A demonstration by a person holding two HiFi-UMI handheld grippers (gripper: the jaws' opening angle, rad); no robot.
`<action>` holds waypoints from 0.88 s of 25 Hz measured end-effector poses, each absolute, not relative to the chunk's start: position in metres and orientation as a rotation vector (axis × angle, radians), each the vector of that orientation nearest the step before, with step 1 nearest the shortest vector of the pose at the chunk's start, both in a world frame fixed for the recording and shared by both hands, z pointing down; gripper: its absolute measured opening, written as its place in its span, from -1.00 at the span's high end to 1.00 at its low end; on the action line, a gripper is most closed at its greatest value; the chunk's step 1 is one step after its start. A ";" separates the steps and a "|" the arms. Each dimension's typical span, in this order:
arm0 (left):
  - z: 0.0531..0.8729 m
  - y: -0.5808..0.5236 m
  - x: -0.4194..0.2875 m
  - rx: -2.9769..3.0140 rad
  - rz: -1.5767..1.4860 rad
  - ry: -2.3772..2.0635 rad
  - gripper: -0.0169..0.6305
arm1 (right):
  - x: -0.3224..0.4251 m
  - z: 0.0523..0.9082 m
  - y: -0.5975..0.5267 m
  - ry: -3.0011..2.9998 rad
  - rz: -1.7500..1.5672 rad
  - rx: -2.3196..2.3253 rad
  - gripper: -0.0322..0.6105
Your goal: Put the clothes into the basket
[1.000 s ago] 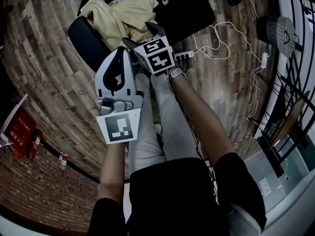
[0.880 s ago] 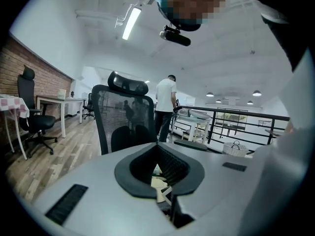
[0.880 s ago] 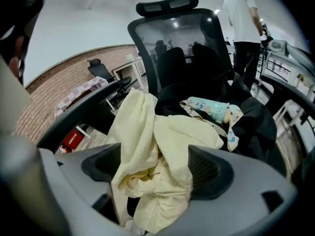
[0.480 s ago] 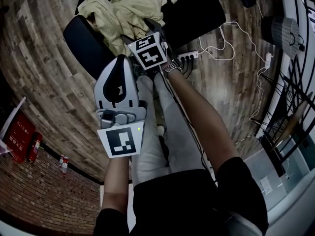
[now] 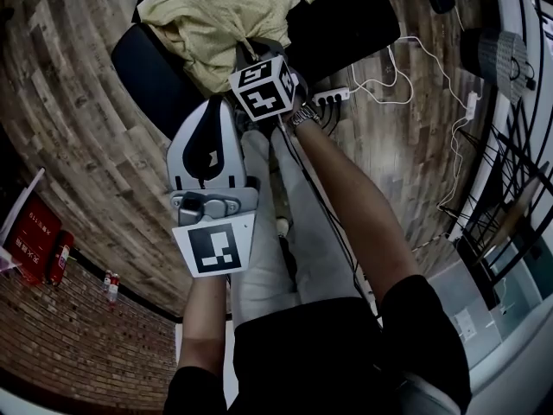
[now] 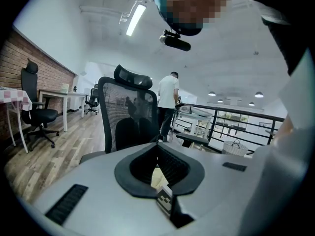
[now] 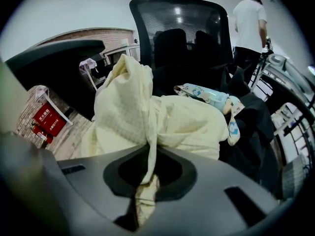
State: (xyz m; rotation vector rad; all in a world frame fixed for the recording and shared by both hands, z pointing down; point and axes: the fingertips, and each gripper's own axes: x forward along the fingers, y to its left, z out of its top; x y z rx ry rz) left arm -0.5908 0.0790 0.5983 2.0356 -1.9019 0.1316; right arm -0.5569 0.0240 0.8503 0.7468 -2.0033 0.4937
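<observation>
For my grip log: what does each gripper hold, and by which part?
The right gripper is closing its jaws on a bunched fold of the pale yellow garment. The left gripper holds nothing.

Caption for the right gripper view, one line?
Right gripper closing on a fold of the yellow garment heaped on the chair.

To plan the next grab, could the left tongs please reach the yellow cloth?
Likely yes: the left tongs sit shut just short of the cloth with nothing between, though the right tongs, closing on a fold of it, crowd that edge.
</observation>
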 end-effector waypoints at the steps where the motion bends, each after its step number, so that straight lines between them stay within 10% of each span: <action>1: 0.598 0.079 -0.590 2.039 0.135 -1.899 0.91 | -0.557 0.848 0.024 -2.004 0.494 0.750 0.80; 22: 0.541 0.073 -0.559 2.137 0.145 -1.898 0.91 | -0.547 0.706 0.022 -2.268 0.548 0.877 0.81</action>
